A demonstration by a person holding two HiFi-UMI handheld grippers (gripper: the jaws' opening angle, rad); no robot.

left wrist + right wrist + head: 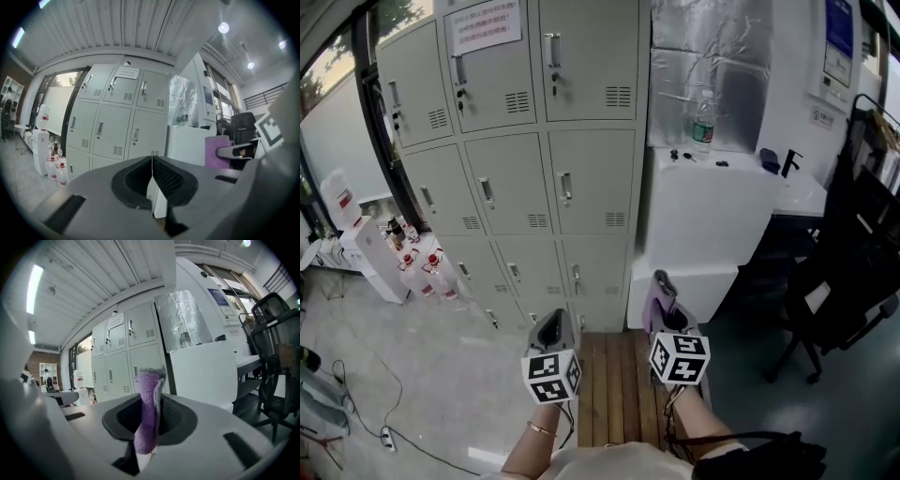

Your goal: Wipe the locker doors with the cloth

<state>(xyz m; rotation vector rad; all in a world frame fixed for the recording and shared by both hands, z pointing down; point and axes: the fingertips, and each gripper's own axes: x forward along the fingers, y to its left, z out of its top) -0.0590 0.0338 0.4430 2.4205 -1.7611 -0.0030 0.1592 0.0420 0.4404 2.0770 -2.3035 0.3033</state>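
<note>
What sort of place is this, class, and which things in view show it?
Probably a workplace locker or break area: grey metal lockers, a water dispenser with spare bottles beside it, and a black office chair.

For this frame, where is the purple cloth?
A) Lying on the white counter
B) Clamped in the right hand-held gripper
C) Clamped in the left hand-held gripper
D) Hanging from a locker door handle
B: the right gripper view shows the purple cloth pinched upright between the jaws of the right hand-held gripper, while the left hand-held gripper has its jaws together with nothing between them.
</note>
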